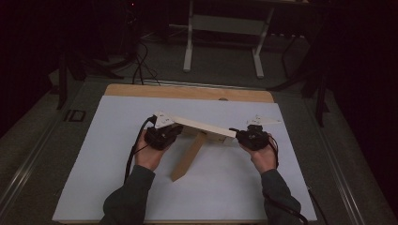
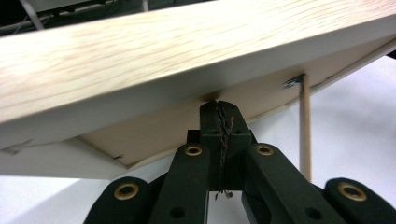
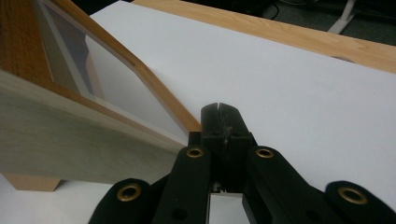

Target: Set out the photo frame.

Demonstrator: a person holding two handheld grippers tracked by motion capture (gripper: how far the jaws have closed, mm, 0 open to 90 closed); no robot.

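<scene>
Item: wooden frame (image 1: 205, 128), pale wood, long and flat, held off the white sheet (image 1: 117, 187) that covers the table (image 1: 187, 92); its upper board runs across between the two hands, left end higher and farther, right end lower. One wooden leg (image 1: 189, 158) slopes down from its middle toward the person, foot on the sheet. Left gripper (image 1: 165, 133): jaws closed together, tip tucked against the underside of the board (image 2: 187, 60) at its left end; nothing visibly clamped, so it looks to prop rather than pinch. A thin dowel (image 2: 305, 135) stands just to the right of that tip in the left gripper view. Right gripper (image 1: 244, 136): jaws likewise closed flat on each other (image 3: 223, 119), tip at the lower corner of the frame (image 3: 93, 93), beside its glazed panel; whether it touches the wood I cannot tell. Governing relation: the frame's long axis spans gripper to gripper, each hand at its own end, the leg between them; any tilt or lowering likely needs both ends moved together.
</scene>
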